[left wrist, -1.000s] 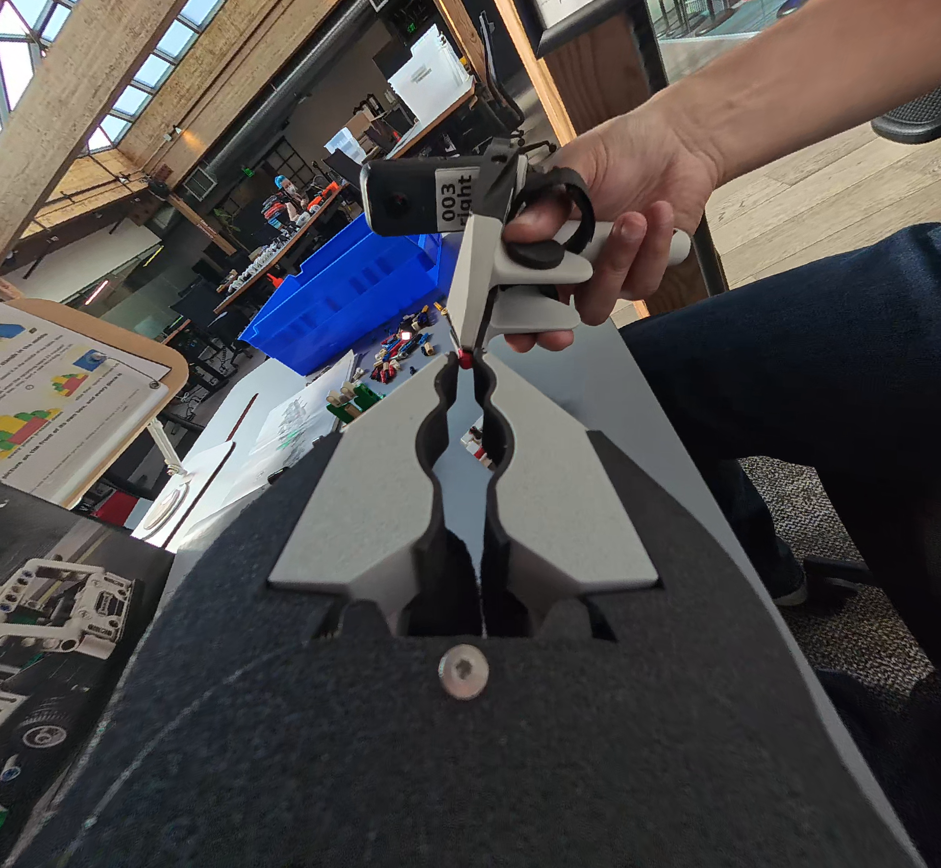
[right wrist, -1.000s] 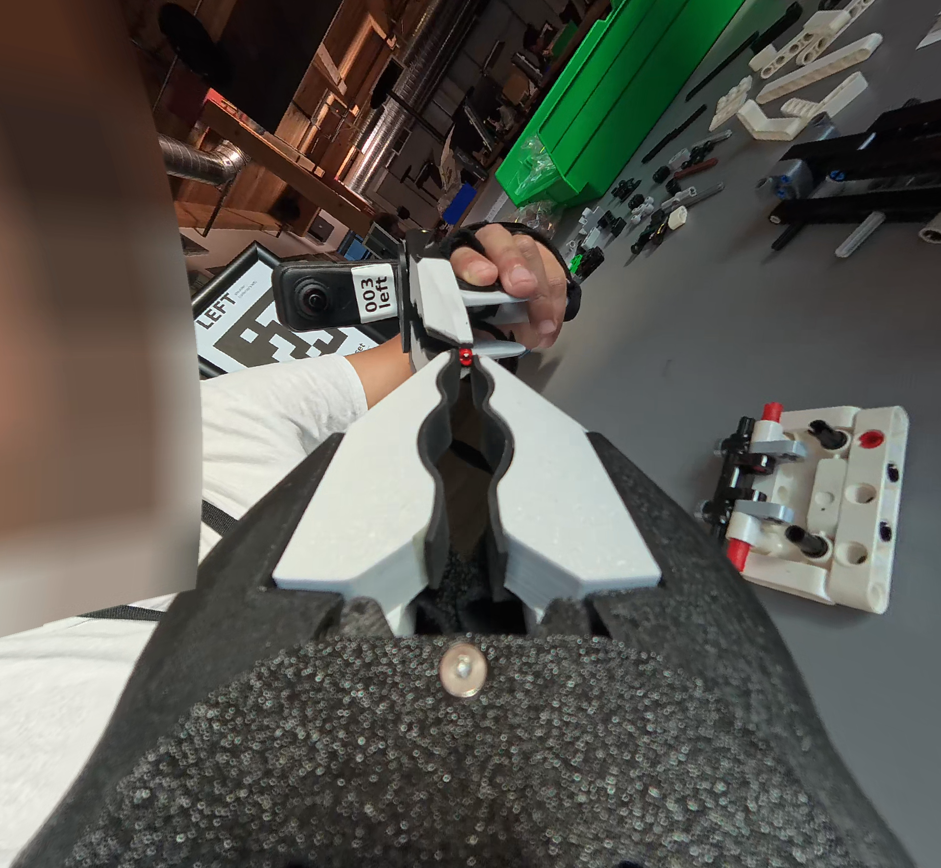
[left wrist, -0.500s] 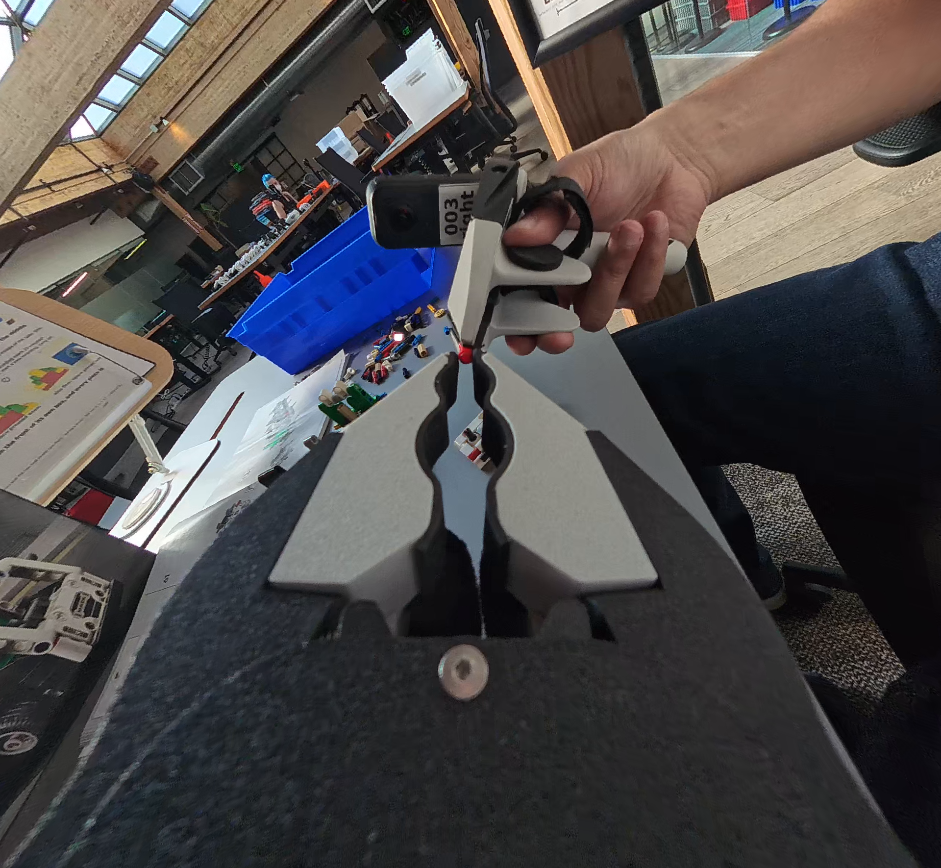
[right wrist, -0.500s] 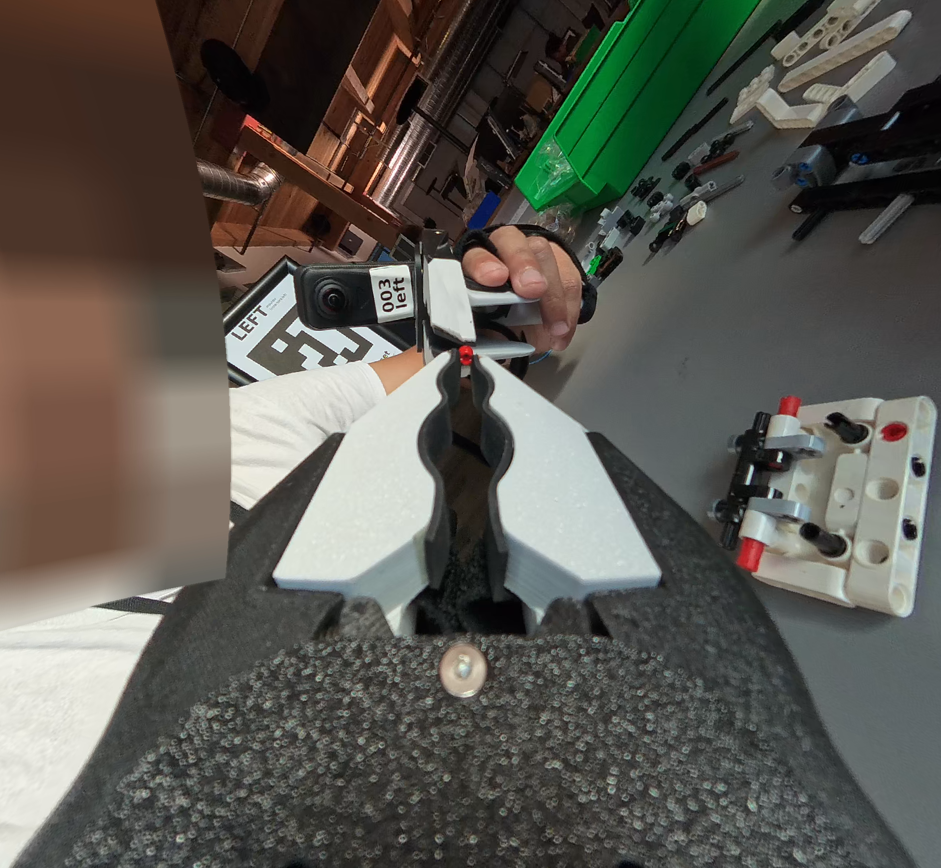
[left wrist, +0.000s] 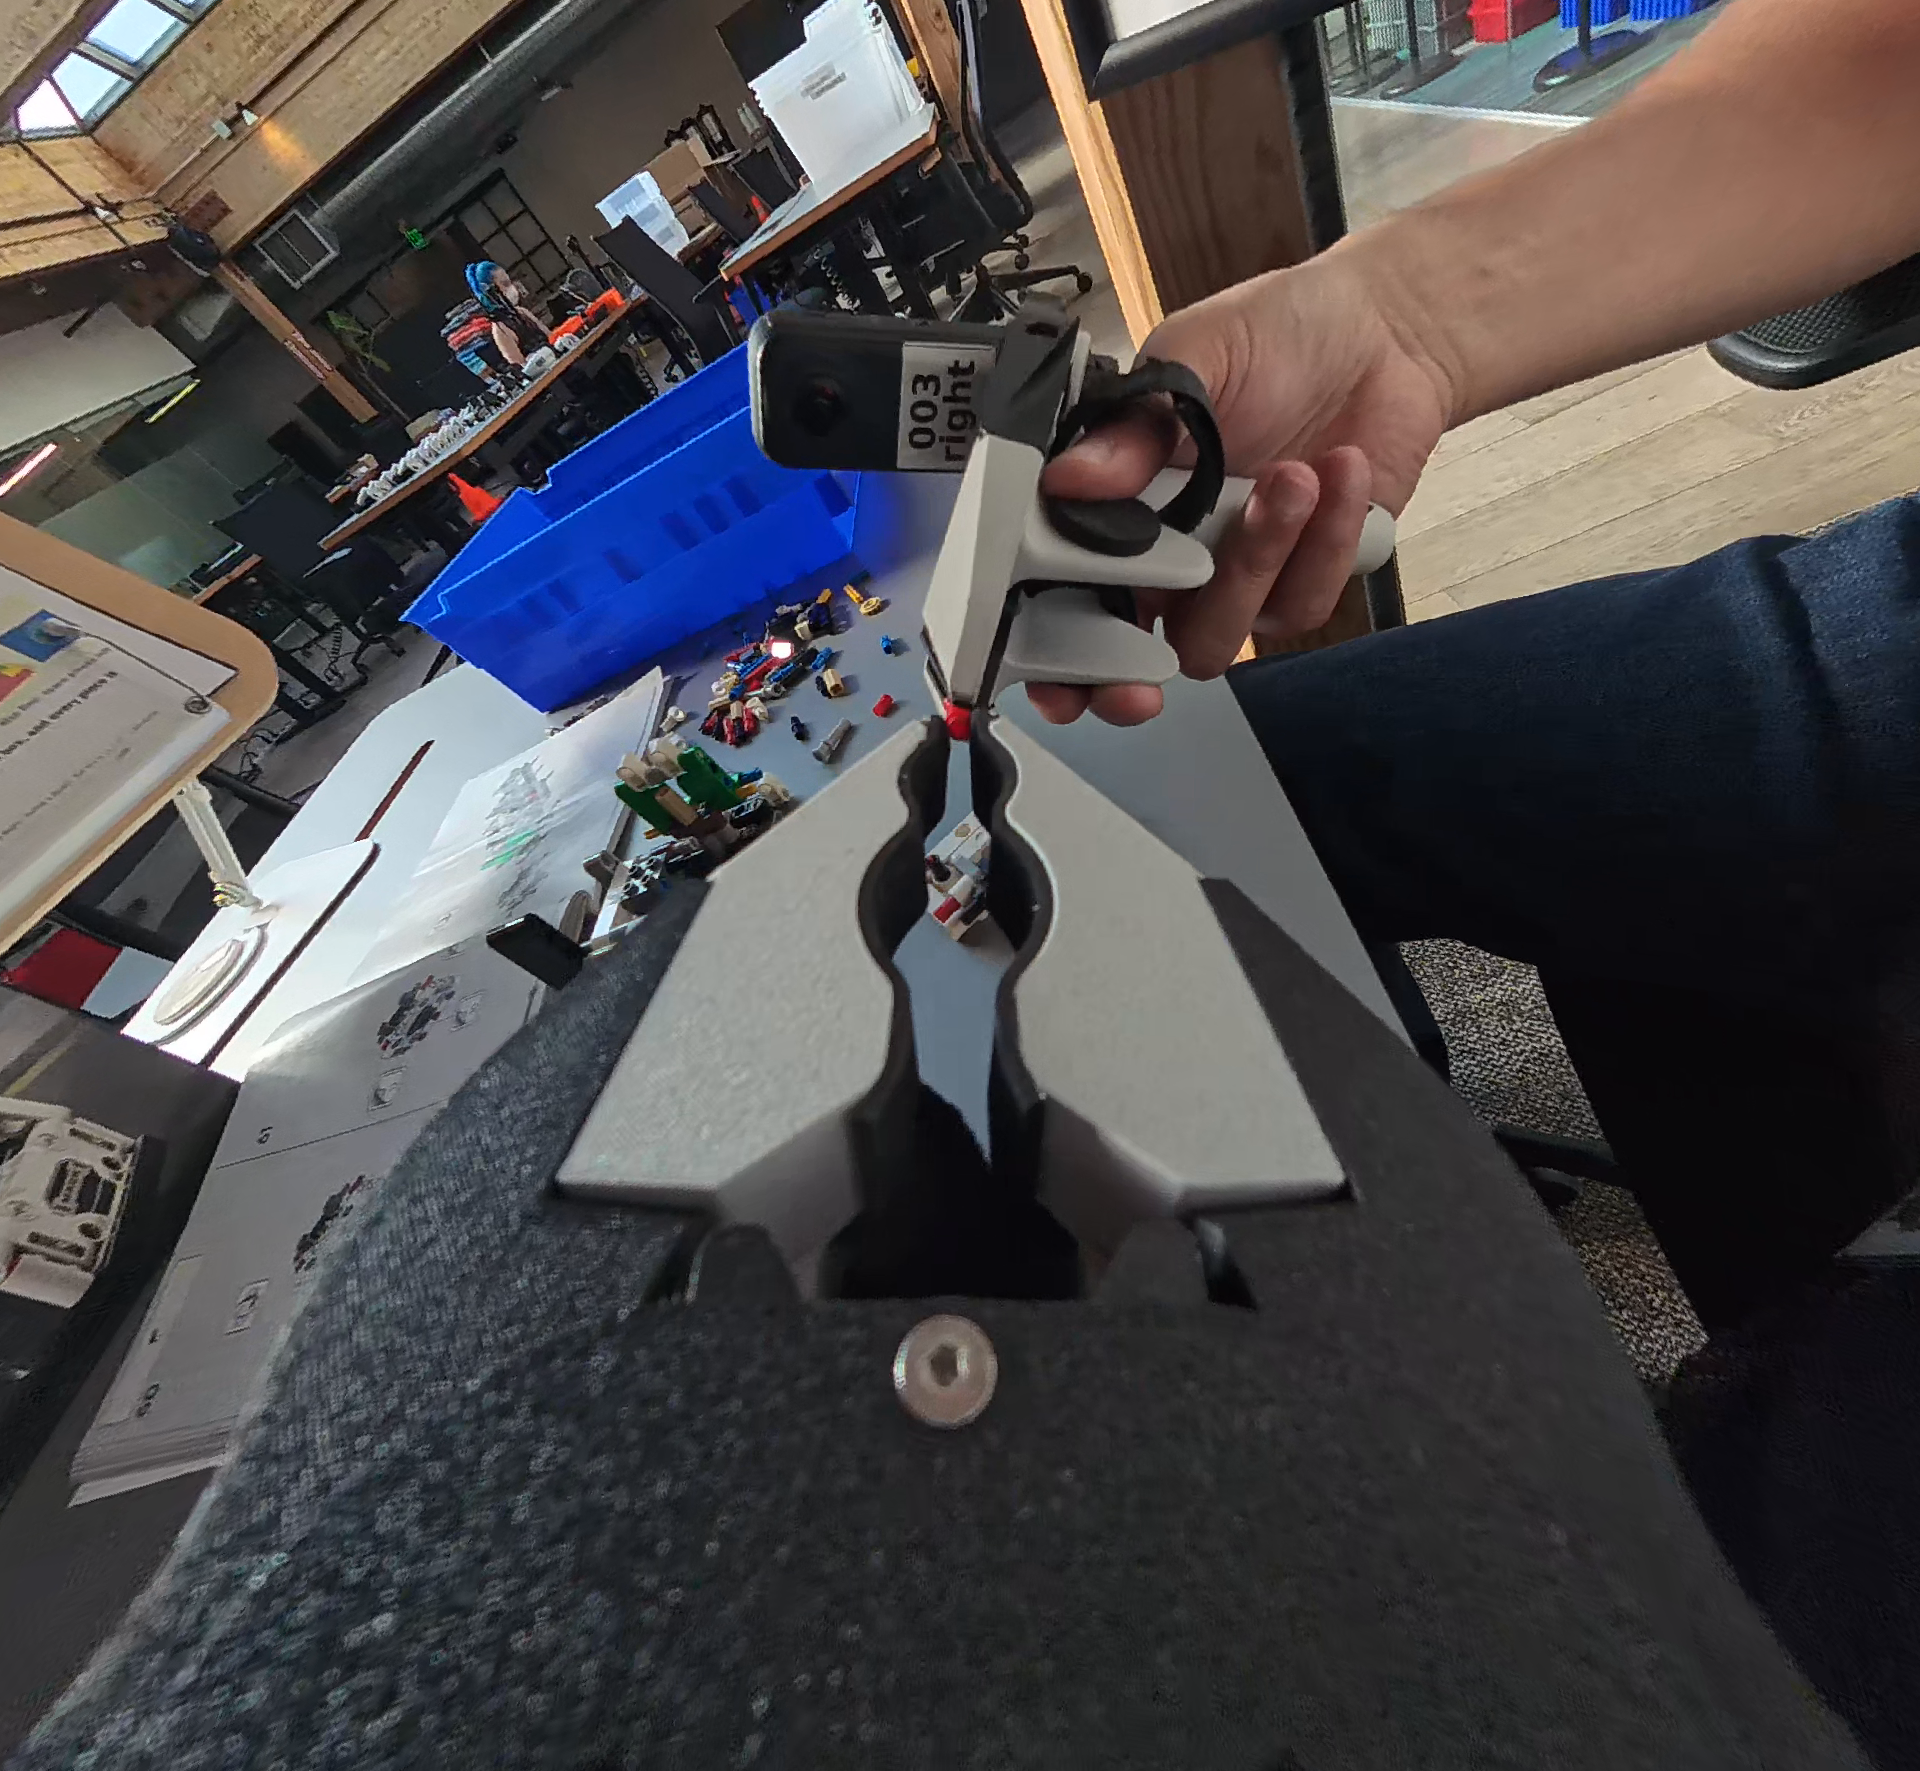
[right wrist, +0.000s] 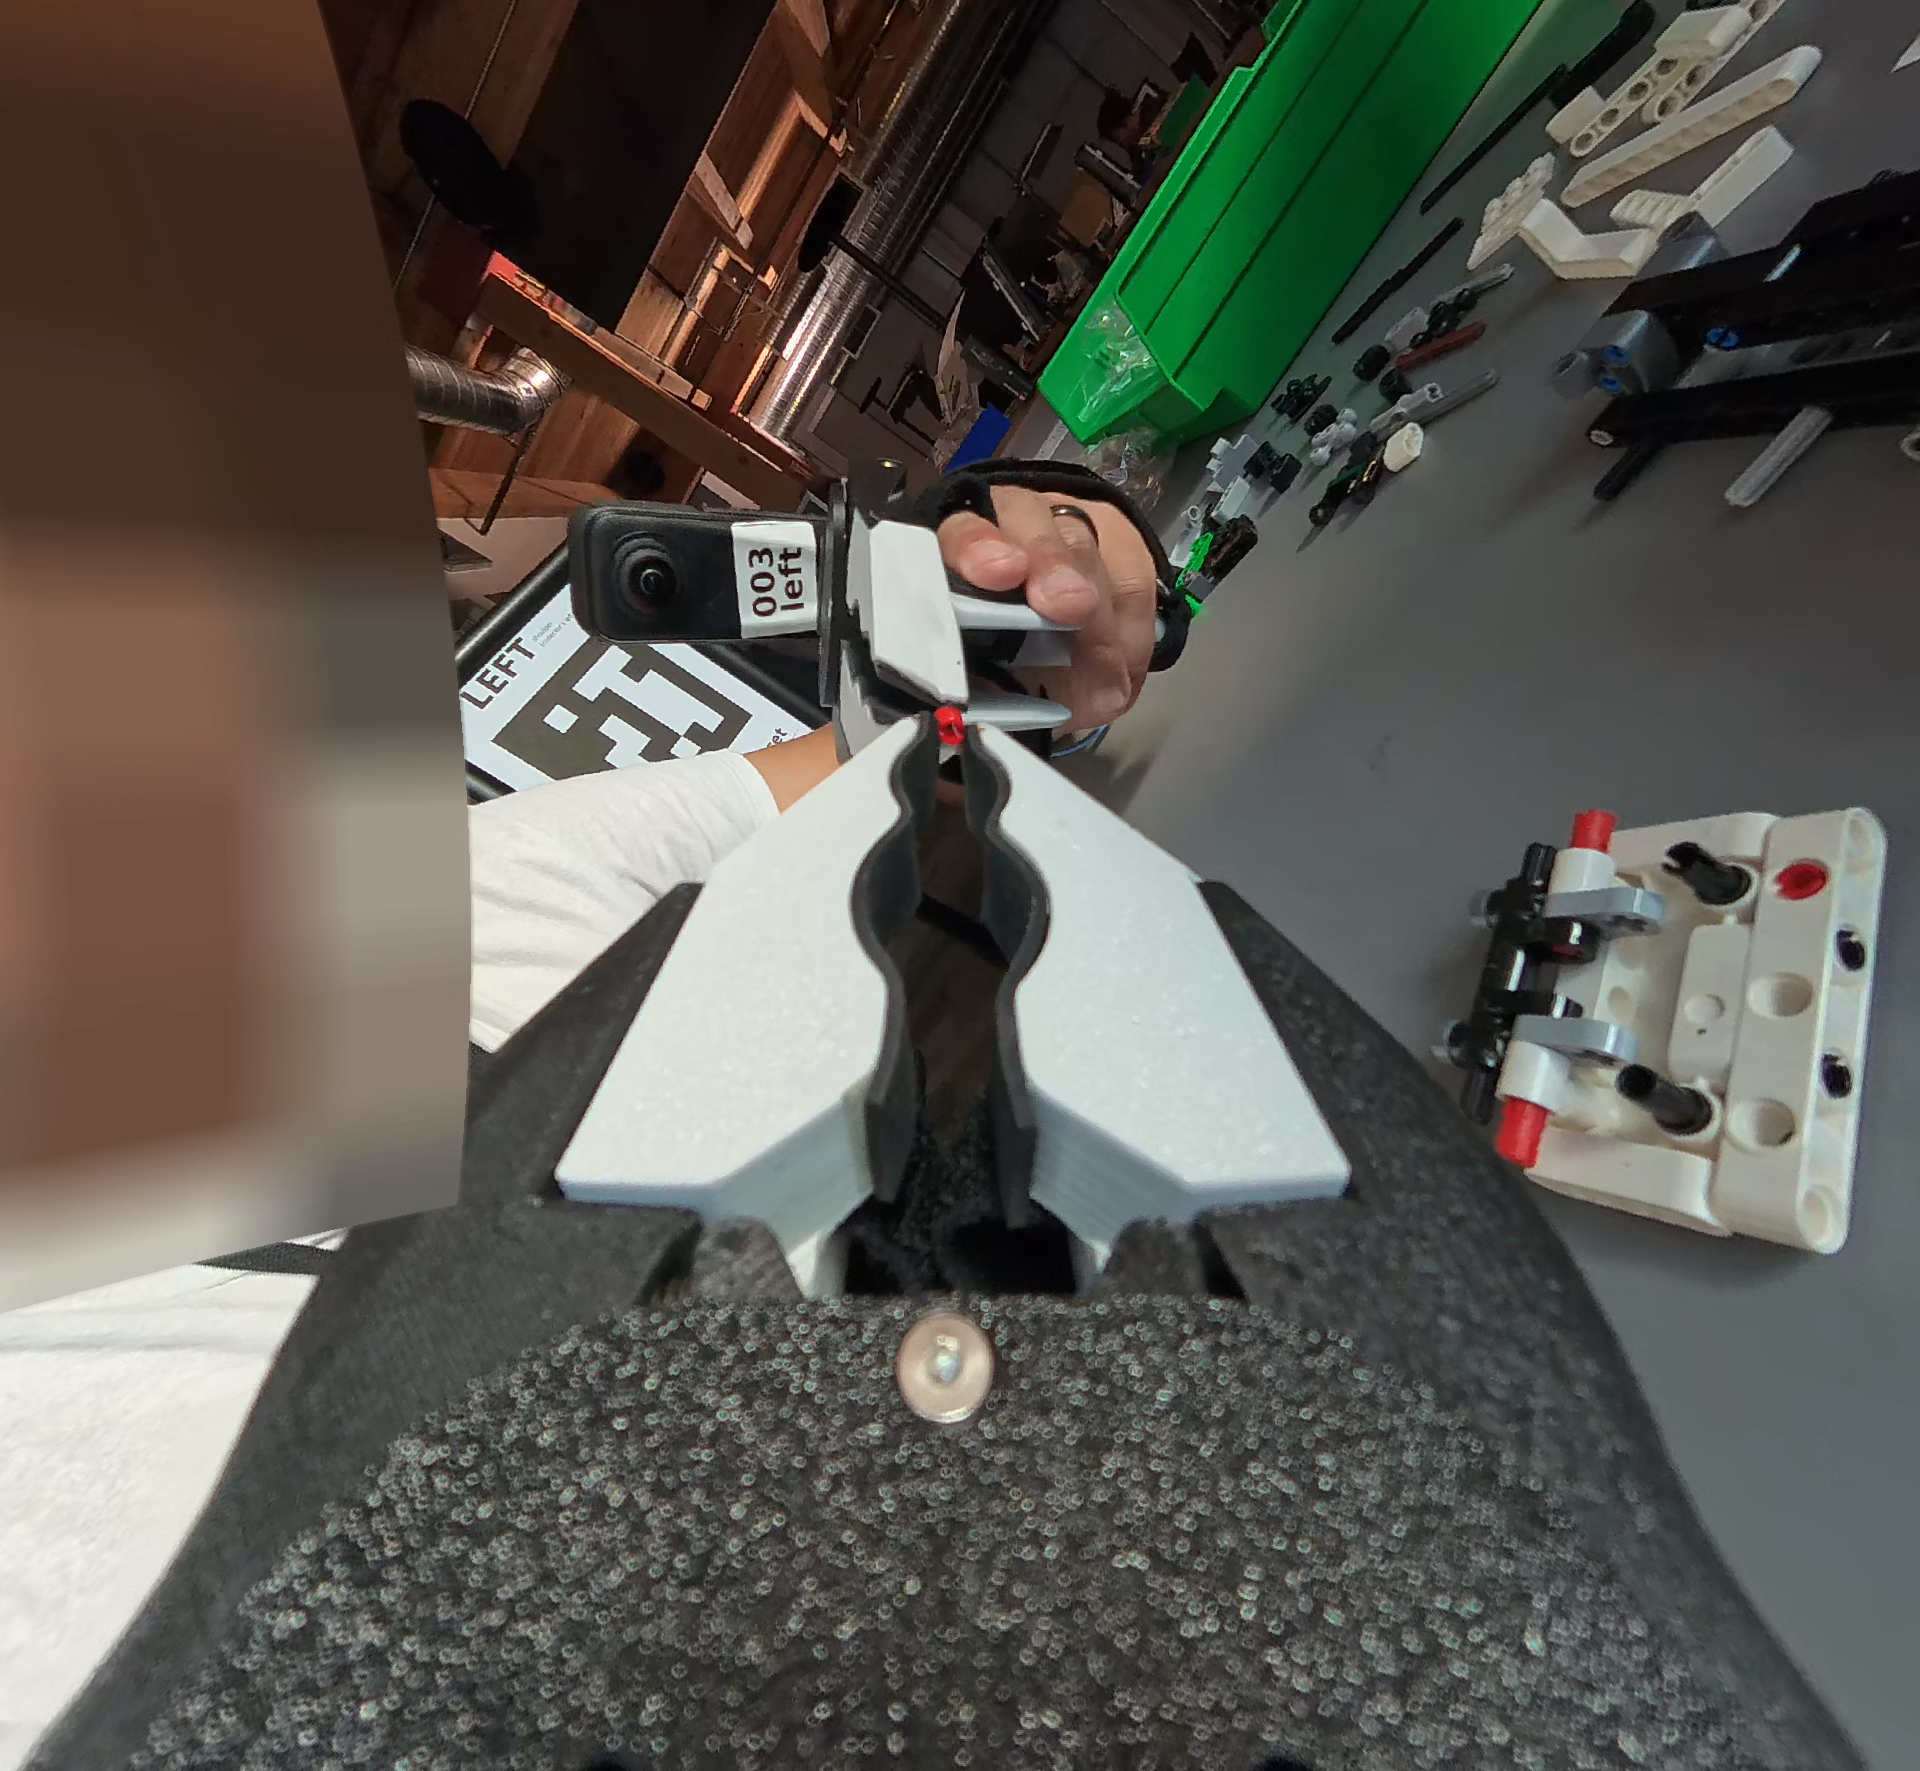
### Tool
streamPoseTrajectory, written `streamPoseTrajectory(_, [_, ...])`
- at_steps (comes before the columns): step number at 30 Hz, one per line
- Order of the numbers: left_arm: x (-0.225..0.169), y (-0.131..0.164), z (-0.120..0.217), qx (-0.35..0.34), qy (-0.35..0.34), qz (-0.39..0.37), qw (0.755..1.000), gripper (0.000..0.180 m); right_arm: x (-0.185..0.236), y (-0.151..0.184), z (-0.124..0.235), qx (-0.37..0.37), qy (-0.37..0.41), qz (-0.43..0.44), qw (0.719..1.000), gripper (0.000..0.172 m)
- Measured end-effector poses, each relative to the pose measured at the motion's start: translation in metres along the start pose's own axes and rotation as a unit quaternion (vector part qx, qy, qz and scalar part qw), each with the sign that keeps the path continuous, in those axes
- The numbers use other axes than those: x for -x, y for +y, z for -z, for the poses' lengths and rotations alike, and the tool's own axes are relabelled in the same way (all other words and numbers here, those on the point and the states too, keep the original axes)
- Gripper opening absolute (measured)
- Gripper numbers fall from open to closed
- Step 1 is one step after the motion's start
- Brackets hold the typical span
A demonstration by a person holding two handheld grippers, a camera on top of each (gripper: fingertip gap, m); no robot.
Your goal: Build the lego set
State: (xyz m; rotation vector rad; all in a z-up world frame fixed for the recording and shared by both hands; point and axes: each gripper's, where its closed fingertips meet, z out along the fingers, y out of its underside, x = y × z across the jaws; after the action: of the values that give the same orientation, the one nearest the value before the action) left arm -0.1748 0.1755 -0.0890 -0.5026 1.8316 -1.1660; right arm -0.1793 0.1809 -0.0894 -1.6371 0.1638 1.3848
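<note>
Left wrist view: both my grippers meet tip to tip on one small red plastic pin (left wrist: pixel 957 722).
My left gripper (left wrist: pixel 957 742) pinches it narrow; my right gripper (right wrist: pixel 943 740) clamps the same pin from opposite. Beyond the tips lie loose coloured bricks (left wrist: pixel 774 672) and a blue plastic bin (left wrist: pixel 623 568); right of my right jaws sits a white studded assembly (right wrist: pixel 1704 1025), well apart.

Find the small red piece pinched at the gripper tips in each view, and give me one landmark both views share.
Left wrist view: the small red piece sits just above centre, at the tips of the left gripper, where the right gripper's tips meet them from above.
Right wrist view: the small red piece is again just above centre, at the tips of the right gripper, under the left gripper.
Shared landmark: the white block assembly on the grey table.
</note>
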Motion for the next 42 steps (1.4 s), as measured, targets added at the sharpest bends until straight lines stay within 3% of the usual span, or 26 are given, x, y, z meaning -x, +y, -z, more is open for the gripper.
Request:
streamPoseTrajectory(12, [-0.001, 0.003, -0.002, 0.017, 0.002, 0.000, 1.000, 0.001, -0.002, 0.001, 0.000, -0.008, -0.001, 0.003, 1.000, 0.002])
streamPoseTrajectory(18, [0.000, 0.003, -0.002, 0.006, -0.034, -0.049, 0.998, 0.002, -0.002, -0.001, -0.002, -0.018, -0.011, -0.015, 1.000, 0.002])
streamPoseTrajectory(35, [-0.001, 0.002, -0.002, 0.006, -0.007, -0.007, 1.000, 0.002, 0.000, 0.001, -0.003, -0.011, -0.032, -0.046, 0.998, 0.002])
streamPoseTrajectory(40, [-0.002, 0.004, -0.003, 0.016, 0.005, 0.006, 1.000, 0.002, -0.001, -0.007, 0.007, 0.007, 0.015, 0.028, 0.999, 0.015])
streamPoseTrajectory(42, [0.000, 0.013, -0.005, 0.039, 0.000, 0.011, 0.999, 0.002, -0.007, -0.017, 0.020, 0.019, 0.074, 0.094, 0.993, 0.022])
